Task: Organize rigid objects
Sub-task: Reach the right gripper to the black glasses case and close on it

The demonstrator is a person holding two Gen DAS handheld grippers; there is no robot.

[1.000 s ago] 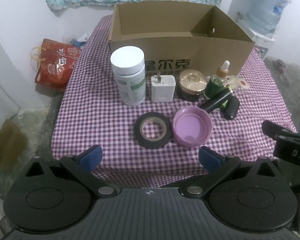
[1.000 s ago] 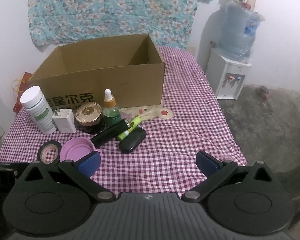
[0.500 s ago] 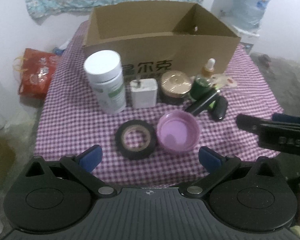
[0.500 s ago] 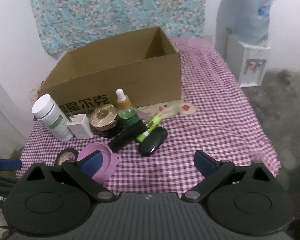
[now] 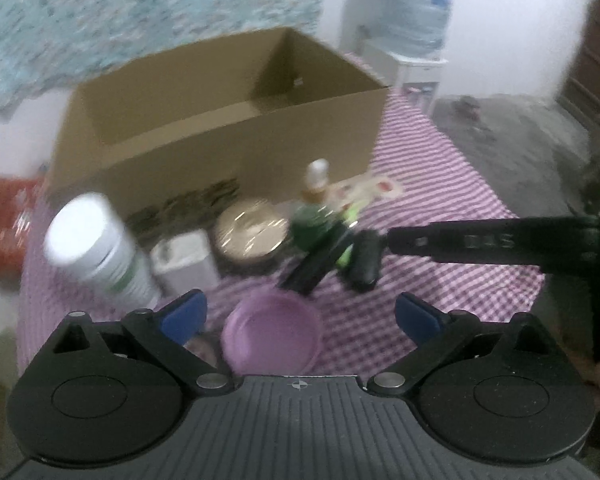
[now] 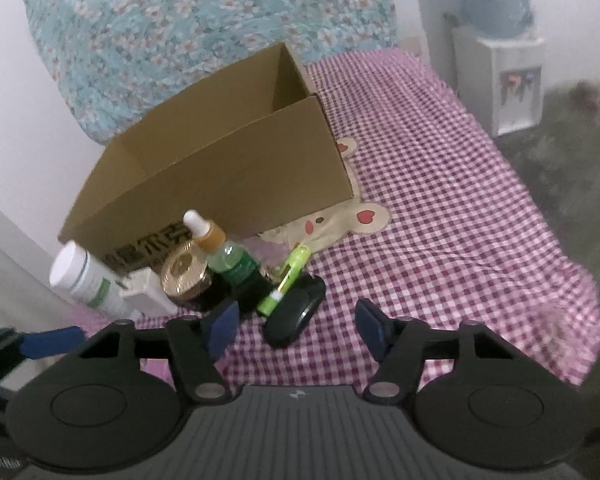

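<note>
The right gripper [image 6: 294, 330], jaws closing around the black oval case [image 6: 296, 312] without touching it, should pinch this light, stiff, smooth case across its narrow middle; left gripper [image 5: 300, 314] jaws spread, empty

Motion blur is smearing the whole left wrist view, making the printing on the cardboard box [image 5: 220, 136] unreadable at twelve o'clock. The left gripper's body is covering the near rim of the purple lid [image 5: 274, 338]. In the right wrist view, the dropper bottle [image 6: 230, 258] is hiding part of the black tube behind it.
</note>
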